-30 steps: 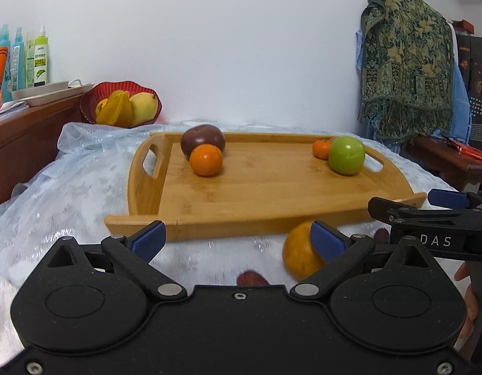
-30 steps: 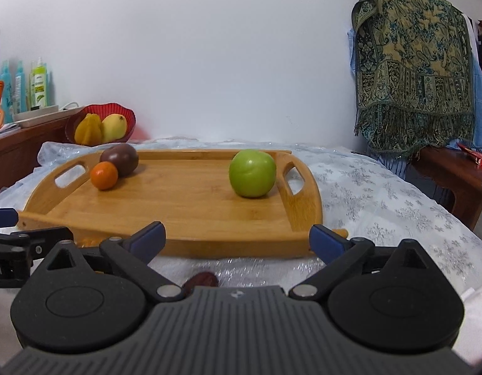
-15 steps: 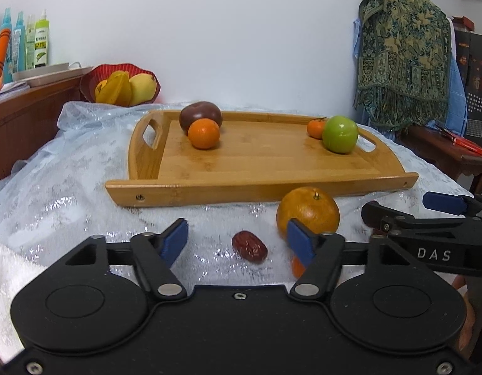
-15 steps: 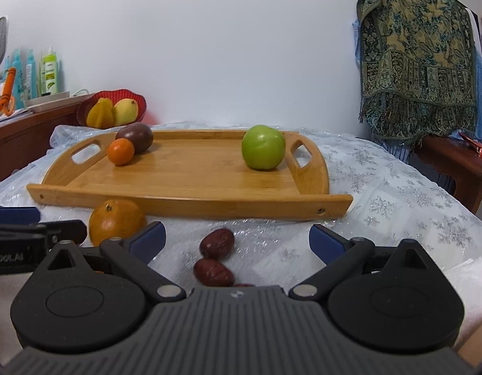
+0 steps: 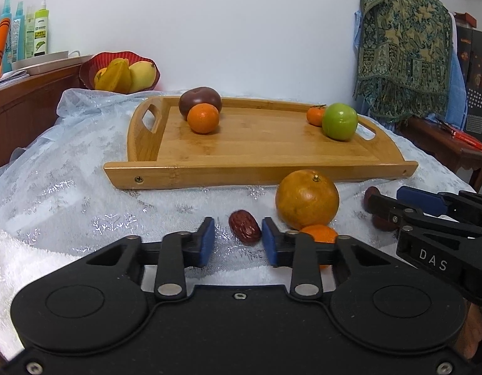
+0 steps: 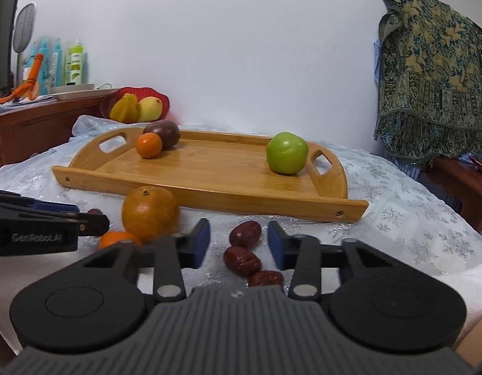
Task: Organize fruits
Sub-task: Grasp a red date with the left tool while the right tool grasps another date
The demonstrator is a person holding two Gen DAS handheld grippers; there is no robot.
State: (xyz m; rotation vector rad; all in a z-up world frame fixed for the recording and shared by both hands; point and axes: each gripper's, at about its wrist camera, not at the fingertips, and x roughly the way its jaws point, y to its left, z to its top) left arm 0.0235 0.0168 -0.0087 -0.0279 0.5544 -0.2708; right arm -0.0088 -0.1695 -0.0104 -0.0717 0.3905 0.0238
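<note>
My left gripper (image 5: 237, 242) hovers low over the cloth. Its jaws are closing around a red date (image 5: 244, 230), with a gap still showing at the left pad. Beside it lie a big orange (image 5: 307, 198) and a small mandarin (image 5: 319, 234). My right gripper (image 6: 238, 243) is closing too, over three dates (image 6: 241, 260) that lie between its pads untouched. Behind them the bamboo tray (image 5: 272, 173) holds a dark purple fruit (image 5: 200, 100), an orange (image 5: 203, 118), a mandarin (image 5: 315, 115) and a green apple (image 5: 339, 121).
A red bowl (image 5: 120, 75) of yellow fruit stands at the back left beside a wooden sideboard (image 5: 22, 100) with bottles. A patterned cloth (image 5: 403, 47) hangs at the right over a low wooden table (image 5: 444, 143). A white lacy cloth (image 5: 68, 187) covers the work surface.
Both pairs of jaws have narrowed from wide open. Both cameras have drawn back from the tray, bringing the dates and the big orange into view.
</note>
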